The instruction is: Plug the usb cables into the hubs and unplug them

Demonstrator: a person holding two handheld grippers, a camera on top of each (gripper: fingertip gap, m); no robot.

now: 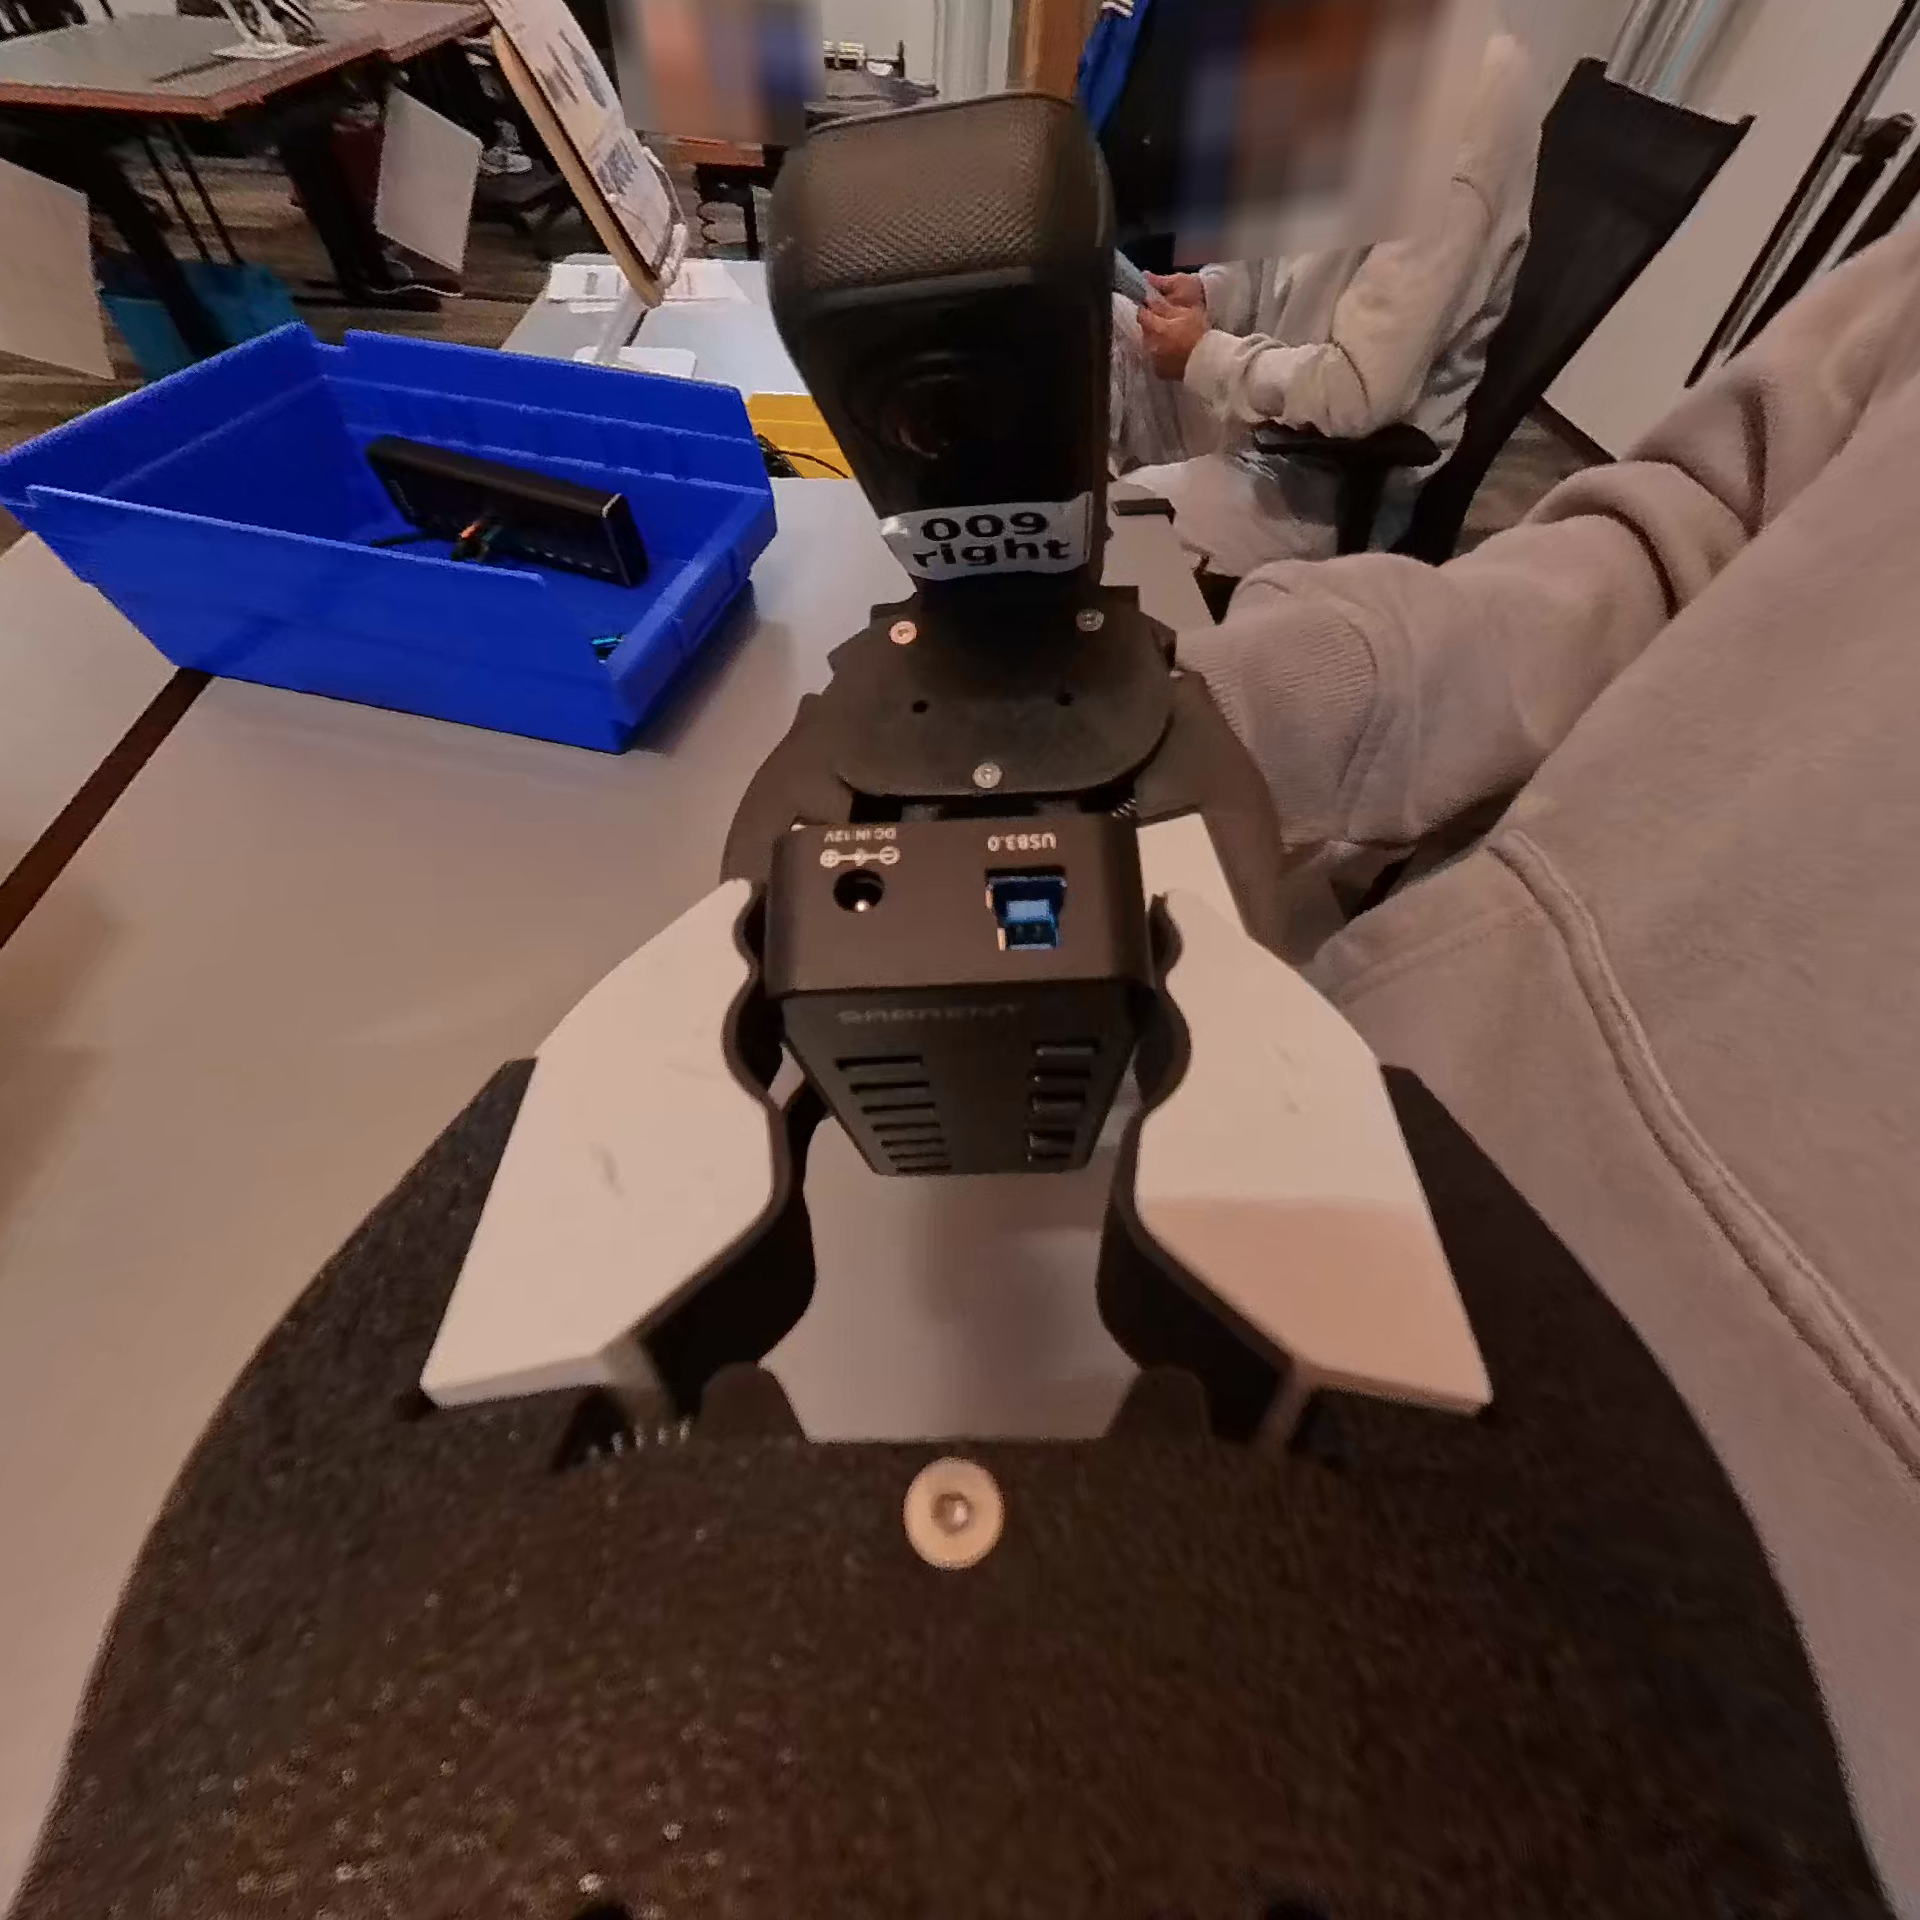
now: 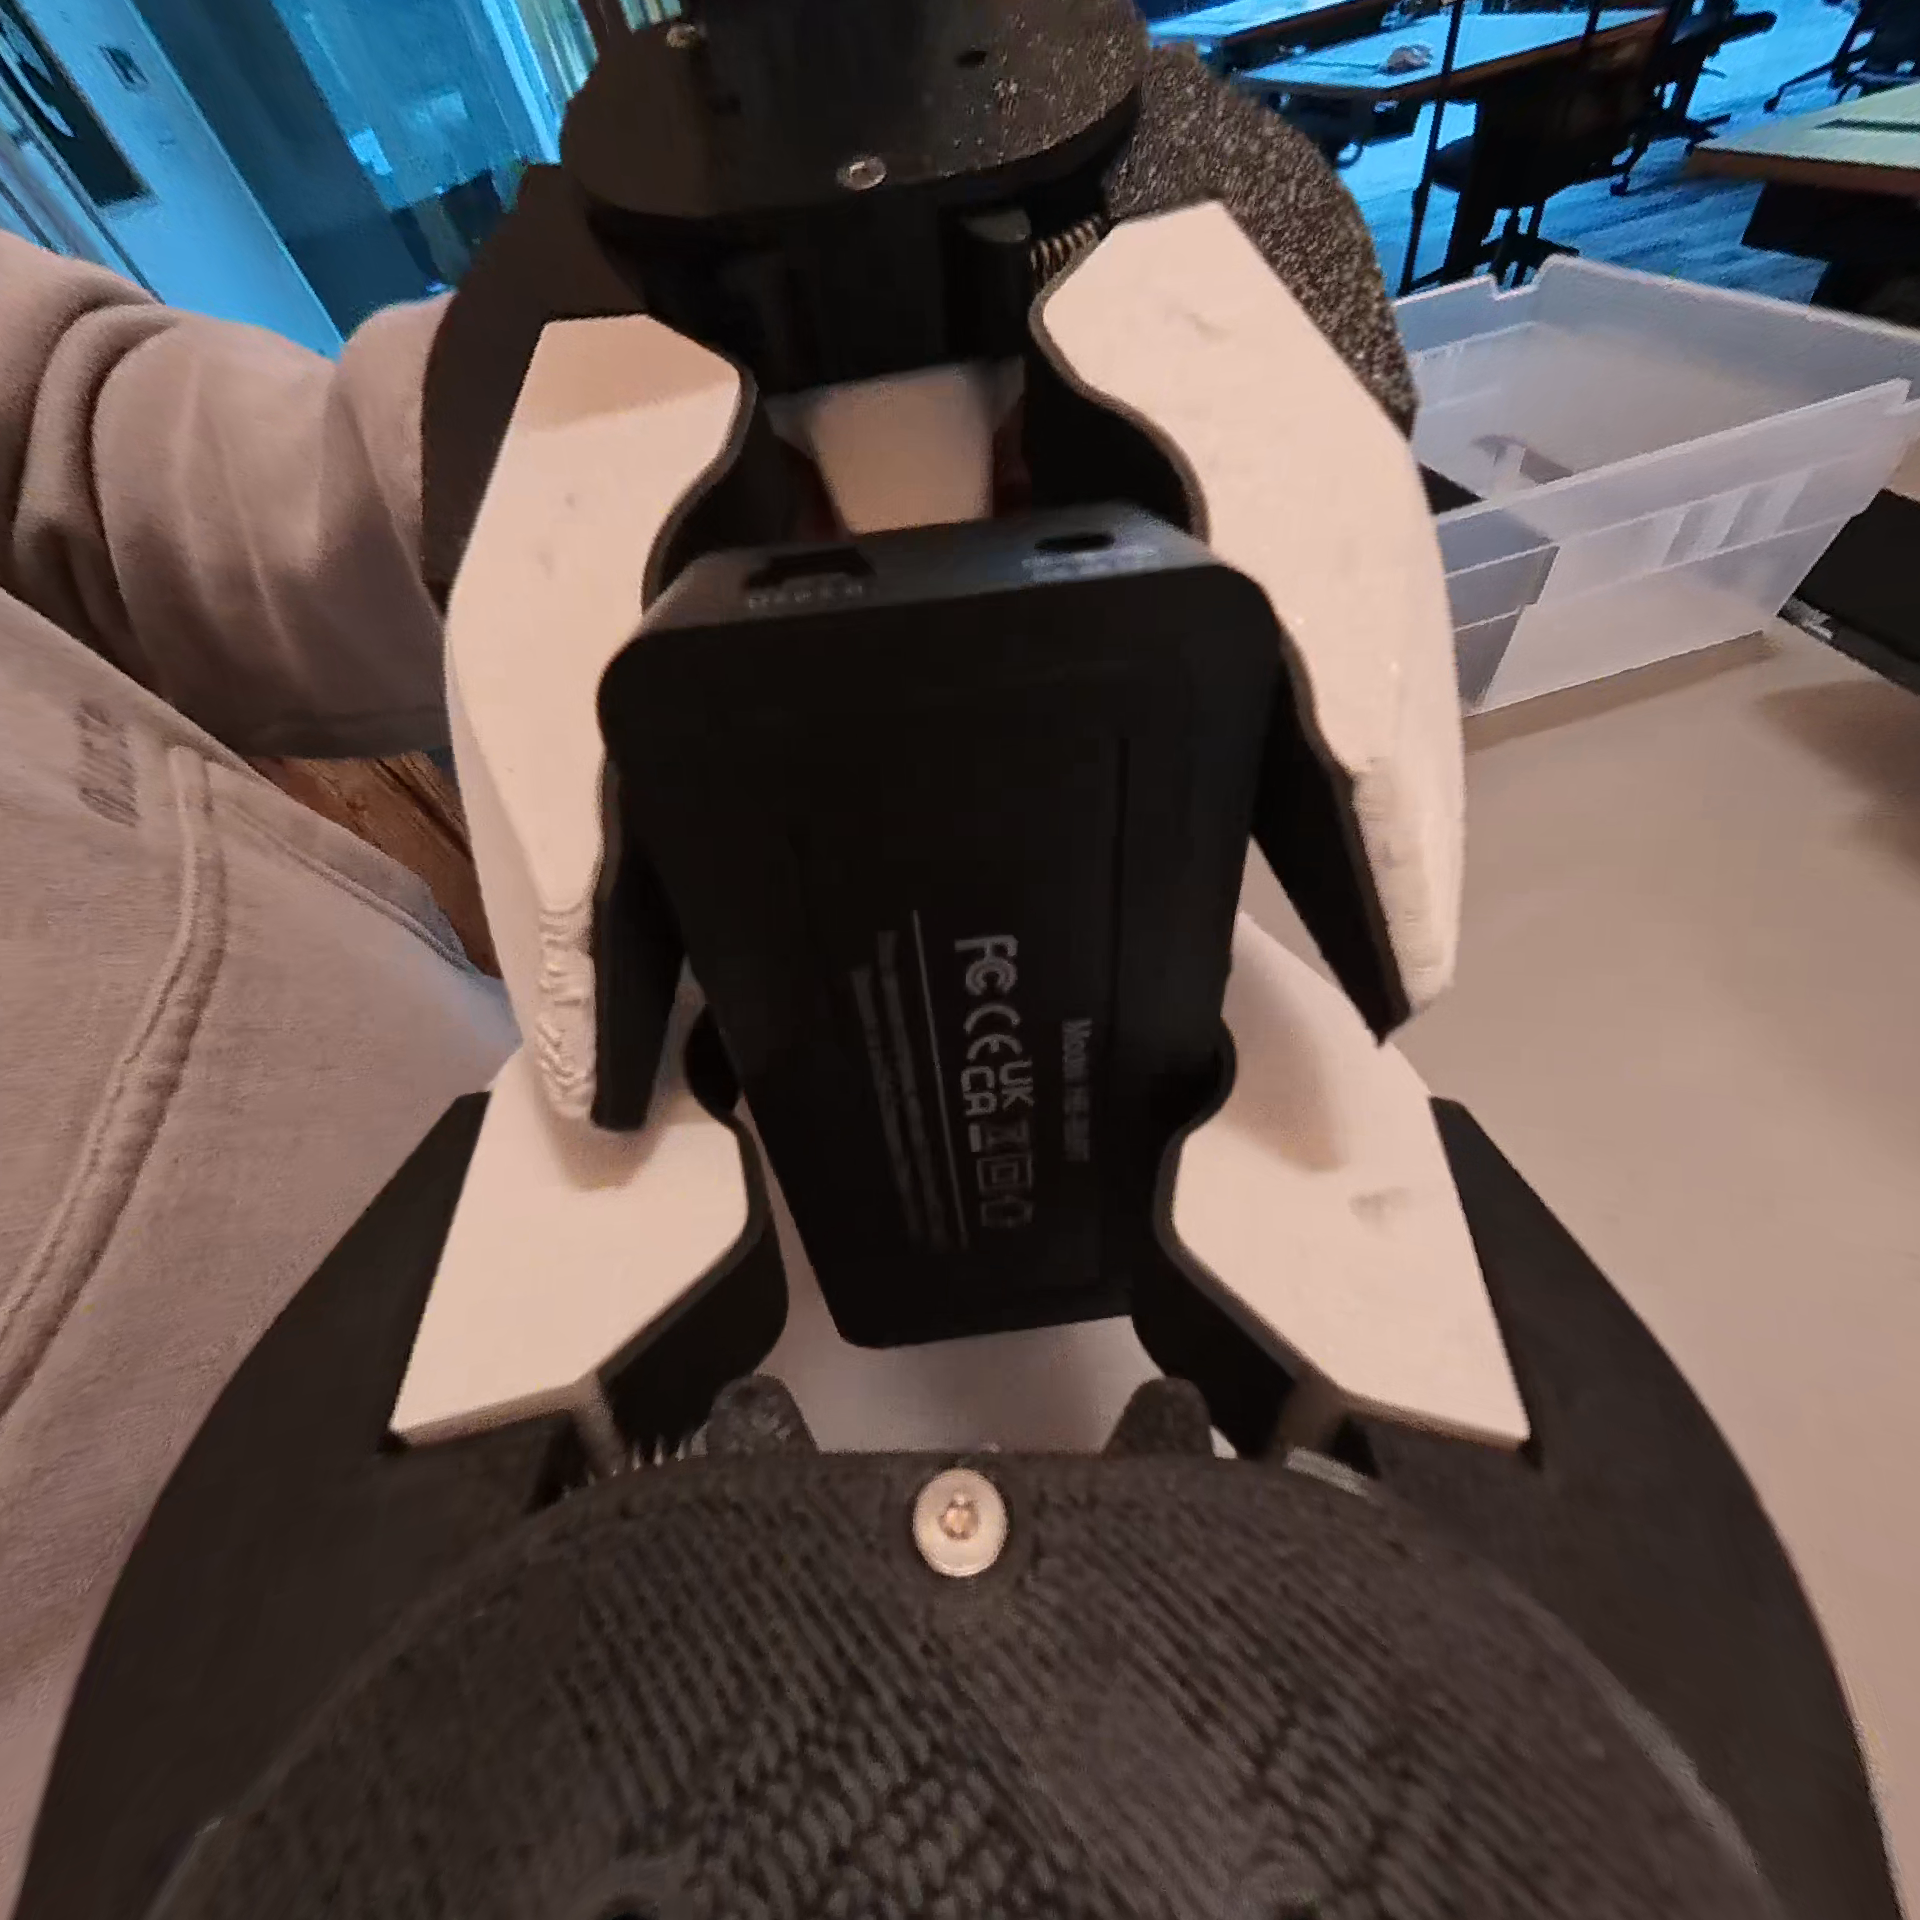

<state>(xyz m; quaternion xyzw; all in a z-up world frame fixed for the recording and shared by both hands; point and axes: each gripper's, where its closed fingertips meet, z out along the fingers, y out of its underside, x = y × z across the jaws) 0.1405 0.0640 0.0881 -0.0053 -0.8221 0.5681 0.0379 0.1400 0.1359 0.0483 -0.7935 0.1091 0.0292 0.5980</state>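
A black USB hub sits between the white fingers of my left gripper, which is shut on its sides. Its end face with a round power socket and a blue port is turned up toward the camera. My right gripper faces it from the far side. In the right wrist view the same hub shows its flat labelled back, and my right gripper is shut on its near end. The left gripper's fingers flank its far end. No cable is plugged into this hub.
A blue bin stands at the left on the grey table and holds a second black hub with cables. A yellow box is behind it. A clear plastic bin stands at the right. A seated person is across the table.
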